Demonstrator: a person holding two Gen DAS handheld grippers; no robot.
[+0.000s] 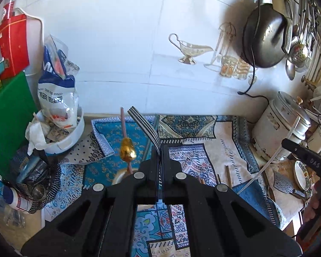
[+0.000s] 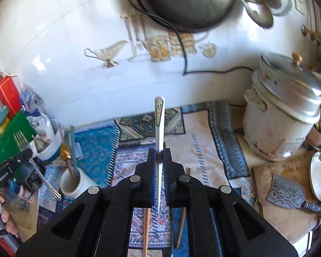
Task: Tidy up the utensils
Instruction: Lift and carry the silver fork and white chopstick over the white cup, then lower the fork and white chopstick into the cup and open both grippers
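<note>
My left gripper (image 1: 160,150) is shut on a steel fork (image 1: 144,126), tines pointing up and away, held above a white cup (image 1: 123,174). In the cup stand a gold spoon (image 1: 128,148) on a pink handle and a grey-green utensil (image 1: 153,132). My right gripper (image 2: 159,154) is shut on a white chopstick (image 2: 159,124) with a printed top end, held upright over the patterned cloth (image 2: 203,141). The right wrist view shows the cup (image 2: 71,185) at left, with the left gripper (image 2: 21,154) and fork (image 2: 21,140) beside it. Brown chopsticks (image 2: 147,231) lie on the cloth below my right gripper.
A white rice cooker (image 2: 282,115) stands at right, with a cleaver (image 2: 286,194) and a small plate (image 2: 320,175) near it. A white tub of packets (image 1: 60,128), a green box (image 1: 8,115) and a mesh basket (image 1: 38,184) crowd the left. A dark pan (image 1: 265,34) hangs on the tiled wall.
</note>
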